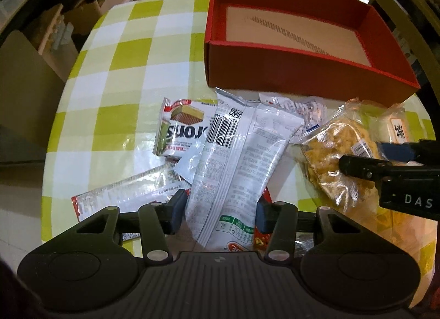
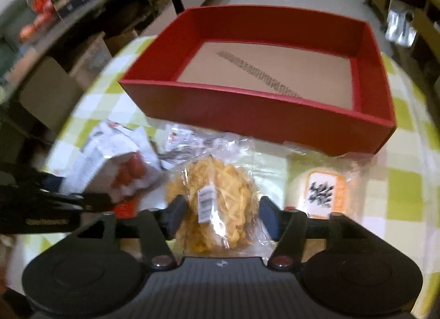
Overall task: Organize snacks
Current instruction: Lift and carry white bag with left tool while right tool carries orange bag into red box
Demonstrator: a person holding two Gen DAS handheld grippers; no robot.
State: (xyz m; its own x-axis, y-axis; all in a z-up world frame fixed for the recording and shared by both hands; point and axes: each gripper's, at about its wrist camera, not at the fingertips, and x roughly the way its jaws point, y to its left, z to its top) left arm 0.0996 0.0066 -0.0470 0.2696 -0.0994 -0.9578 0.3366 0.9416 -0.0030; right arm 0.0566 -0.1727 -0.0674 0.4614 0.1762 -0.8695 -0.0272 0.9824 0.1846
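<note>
The checked counter (image 1: 115,52) carried a red box (image 2: 247,115). In front of the box lay the snacks. The left gripper (image 1: 221,213) pinched a white packet (image 1: 242,153); the right gripper (image 2: 222,215) pinched a yellow snack bag (image 2: 220,195).

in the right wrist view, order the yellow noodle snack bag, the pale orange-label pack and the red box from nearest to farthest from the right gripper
1. Yellow noodle snack bag: between the fingers of the right gripper, centre.
2. Pale orange-label pack: just beyond the right-hand finger, on the checked tablecloth.
3. Red box: farthest, behind both packs, with no snacks in it.
</note>
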